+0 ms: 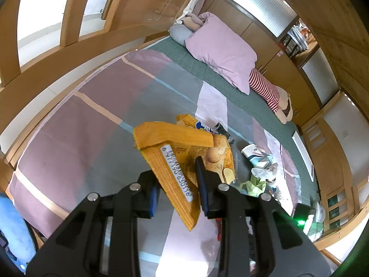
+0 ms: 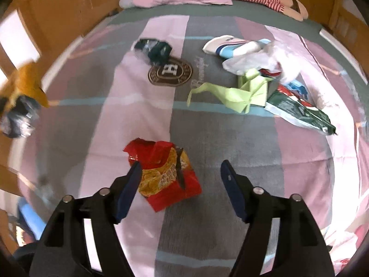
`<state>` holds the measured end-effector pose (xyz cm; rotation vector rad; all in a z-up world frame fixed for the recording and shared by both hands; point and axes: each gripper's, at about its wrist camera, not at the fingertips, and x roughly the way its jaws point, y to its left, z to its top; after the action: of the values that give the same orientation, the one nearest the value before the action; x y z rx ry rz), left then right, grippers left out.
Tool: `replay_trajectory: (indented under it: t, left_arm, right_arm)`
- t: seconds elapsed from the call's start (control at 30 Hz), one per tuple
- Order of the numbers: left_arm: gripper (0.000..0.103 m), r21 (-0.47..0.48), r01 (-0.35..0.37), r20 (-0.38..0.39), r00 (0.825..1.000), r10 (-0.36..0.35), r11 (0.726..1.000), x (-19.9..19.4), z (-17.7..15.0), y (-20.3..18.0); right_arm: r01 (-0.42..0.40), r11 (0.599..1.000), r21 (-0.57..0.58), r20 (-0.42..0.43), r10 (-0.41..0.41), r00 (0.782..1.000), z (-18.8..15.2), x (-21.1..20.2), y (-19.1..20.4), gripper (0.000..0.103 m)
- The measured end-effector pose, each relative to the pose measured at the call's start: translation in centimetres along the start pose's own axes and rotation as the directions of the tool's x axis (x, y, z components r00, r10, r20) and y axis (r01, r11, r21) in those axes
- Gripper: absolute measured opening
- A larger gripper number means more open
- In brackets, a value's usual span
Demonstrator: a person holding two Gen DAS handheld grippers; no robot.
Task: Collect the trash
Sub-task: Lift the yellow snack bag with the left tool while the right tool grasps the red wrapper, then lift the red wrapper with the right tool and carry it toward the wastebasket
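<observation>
My left gripper (image 1: pixel 178 184) is shut on an orange snack bag (image 1: pixel 180 143) with a white barcode strip, held up above the pink and grey quilt (image 1: pixel 92 127). In the right wrist view my right gripper (image 2: pixel 181 163) stands open, pointing steeply down over a red and yellow snack bag (image 2: pixel 161 175). That bag lies on the quilt (image 2: pixel 230 143) between the fingers, close to the left finger (image 2: pixel 130 182) and apart from the right one. The orange bag (image 2: pixel 27 83) shows blurred at that view's left edge.
More litter lies farther up the bed: a dark green wrapper (image 2: pixel 153 49), a white and blue packet (image 2: pixel 230 45), light green paper (image 2: pixel 233 92), a white plastic bag (image 2: pixel 272 62) and a green and white bag (image 2: pixel 299 113). A pink pillow (image 1: pixel 221 50) and a striped doll (image 1: pixel 265 87) lie at the head.
</observation>
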<state>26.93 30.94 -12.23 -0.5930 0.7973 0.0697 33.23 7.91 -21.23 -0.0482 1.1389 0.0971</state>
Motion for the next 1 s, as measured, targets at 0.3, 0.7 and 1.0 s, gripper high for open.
replay_trajectory:
  t: [0.3,0.7,1.0]
  left_arm:
    - [0.028,0.011,0.002,-0.006,1.0,-0.002,1.0,-0.1,-0.2,-0.2]
    - [0.029,0.015,-0.002,-0.017,1.0,0.002,1.0,0.0,-0.3,0.1]
    - [0.029,0.022,0.001,-0.032,0.999,0.0,1.0,0.3,-0.5,-0.1]
  right_arm:
    - [0.047,0.998,-0.041,-0.015,-0.048,0.999,-1.0,1.9,1.9,0.059]
    - [0.052,0.998,-0.031,-0.002,-0.052,0.999,-1.9,1.5,2.9,0.024]
    - [0.074,0.997,0.006,0.077,-0.075,0.994,-2.6,-0.5,2.6,0.017]
